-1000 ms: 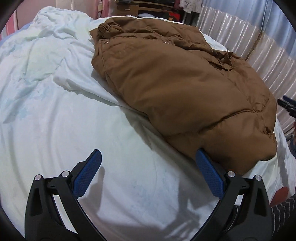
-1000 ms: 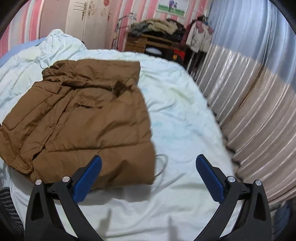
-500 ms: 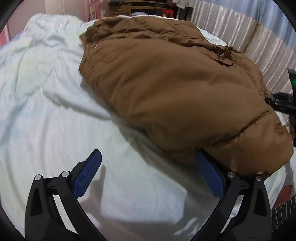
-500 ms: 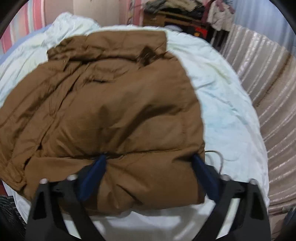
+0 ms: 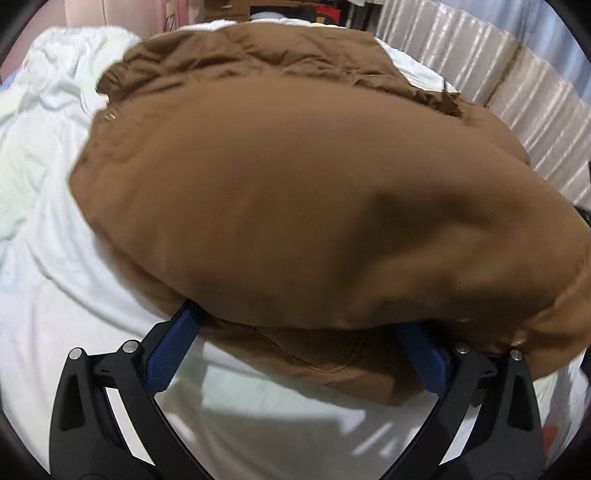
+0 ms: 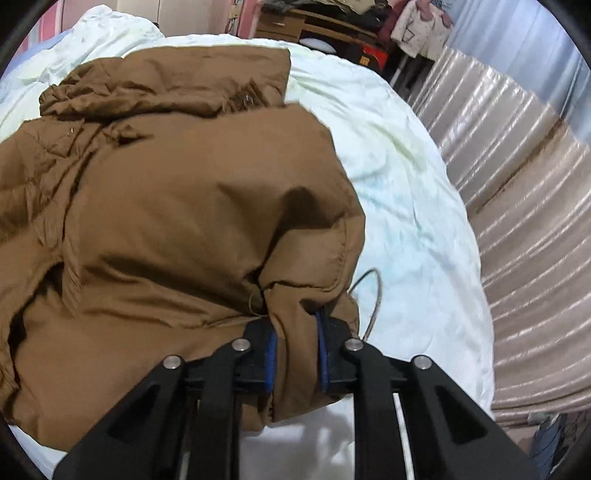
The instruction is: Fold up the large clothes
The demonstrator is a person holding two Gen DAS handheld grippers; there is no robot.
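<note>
A: Where is the jacket (image 5: 295, 206)?

B: It lies on the bed (image 5: 48, 280), on pale bedding. In the left wrist view it fills the centre and right of the frame, with its crumpled collar end toward the top. In the right wrist view it takes up the left and centre, and bare bedding runs down the right of it.

A: What is the right gripper (image 6: 295, 343) doing?

B: Its jaws are closing, and a bunched fold of the jacket's near edge is between them. The blue pads (image 6: 272, 354) press on the cloth from both sides, at the lower centre of the frame. A thin cord (image 6: 373, 299) loops on the bedding just right of that fold.

A: And the left gripper (image 5: 299, 343)?

B: Its jaws stand wide apart at the bottom of its frame. The jacket's near hem lies between the fingers and covers their tips, but the blue pads (image 5: 170, 350) do not squeeze it. The view is somewhat blurred.

A: Anything else around?

B: A ribbed, shiny padded wall (image 6: 517, 206) runs along the right side of the bed. At the top of the right wrist view there is a wooden dresser (image 6: 295, 22) and hanging clothes (image 6: 417, 26).
</note>
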